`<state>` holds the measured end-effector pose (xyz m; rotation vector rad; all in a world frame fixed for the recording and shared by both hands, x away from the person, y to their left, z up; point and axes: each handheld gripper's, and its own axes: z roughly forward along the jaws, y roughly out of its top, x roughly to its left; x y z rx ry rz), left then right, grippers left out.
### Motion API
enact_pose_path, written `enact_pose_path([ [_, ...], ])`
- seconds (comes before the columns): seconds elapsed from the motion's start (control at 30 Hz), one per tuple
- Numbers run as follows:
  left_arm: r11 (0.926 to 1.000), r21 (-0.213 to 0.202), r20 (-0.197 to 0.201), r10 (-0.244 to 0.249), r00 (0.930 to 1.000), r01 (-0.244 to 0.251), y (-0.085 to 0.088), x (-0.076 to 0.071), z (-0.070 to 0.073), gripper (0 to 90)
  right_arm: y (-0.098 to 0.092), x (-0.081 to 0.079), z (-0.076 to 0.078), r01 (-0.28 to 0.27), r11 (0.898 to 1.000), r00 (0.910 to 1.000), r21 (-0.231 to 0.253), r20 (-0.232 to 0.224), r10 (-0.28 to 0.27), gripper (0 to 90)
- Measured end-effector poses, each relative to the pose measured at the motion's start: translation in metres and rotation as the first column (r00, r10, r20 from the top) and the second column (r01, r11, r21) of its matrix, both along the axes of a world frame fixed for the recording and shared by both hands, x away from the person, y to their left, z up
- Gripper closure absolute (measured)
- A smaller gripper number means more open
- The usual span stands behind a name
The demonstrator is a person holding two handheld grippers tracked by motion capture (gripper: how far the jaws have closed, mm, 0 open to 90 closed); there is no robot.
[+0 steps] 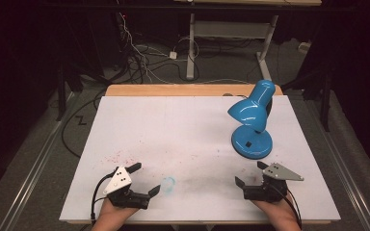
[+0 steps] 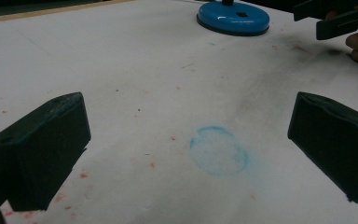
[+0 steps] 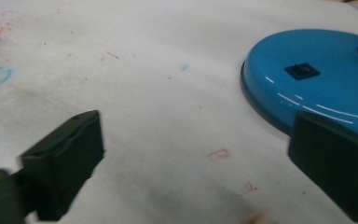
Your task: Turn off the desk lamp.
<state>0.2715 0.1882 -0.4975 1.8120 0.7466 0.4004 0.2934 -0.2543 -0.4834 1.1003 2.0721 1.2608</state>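
A glossy blue desk lamp with a round flat base (image 1: 252, 142) stands on the right half of the white-covered table (image 1: 183, 125), its rounded shade (image 1: 251, 109) tilted over the base. In the right gripper view a small black square switch (image 3: 302, 71) sits on top of that base.

The left claw (image 1: 144, 179) lies at the near left of the table, held by a hand (image 1: 113, 215) at the bottom edge, with its jaws spread wide and nothing between them. Just beside it on the table surface is a faint blue ring stain (image 2: 219, 150), which the left gripper view shows between the two jaws, along with scattered red specks (image 1: 120, 156).

The right claw (image 1: 250, 174) lies at the near right, close in front of the lamp base without touching it, its jaws also spread apart and empty.
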Motion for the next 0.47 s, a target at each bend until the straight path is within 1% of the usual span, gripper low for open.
enact_pose_path([
  [0.03,1.0000,-0.001,0.003,0.000,1.0000,0.000,0.0000,-0.0003,0.0000,0.0,-0.0015,-0.0014,0.0006,-0.009,1.000,0.9999,0.011,0.006,0.009,0.3],
  [0.07,1.0000,-0.001,0.003,0.000,1.0000,0.000,0.0000,-0.0003,0.0000,0.0,-0.0015,-0.0014,0.0006,-0.009,1.000,0.9999,0.011,0.006,0.009,0.3],
  [0.13,1.0000,0.001,0.002,-0.003,1.0000,0.003,-0.0001,-0.0001,0.0000,0.0,-0.0042,-0.0052,0.0023,-0.009,0.999,0.9995,0.033,0.031,0.008,0.3],
  [0.27,1.0000,0.001,-0.003,-0.004,1.0000,0.004,0.0000,0.0005,0.0000,0.0,-0.0032,-0.0041,0.0019,-0.007,1.000,0.9994,0.030,0.034,0.006,0.3],
  [0.37,1.0000,0.002,0.001,-0.002,1.0000,0.002,-0.0002,-0.0001,0.0000,0.0,-0.0003,-0.0042,0.0014,-0.016,1.000,0.9991,0.019,0.040,0.015,0.3],
  [0.47,1.0000,0.006,0.000,-0.001,1.0000,0.001,-0.0006,0.0001,0.0000,0.0,-0.0002,-0.0049,0.0013,-0.014,1.000,0.9992,0.016,0.039,0.013,0.3],
])
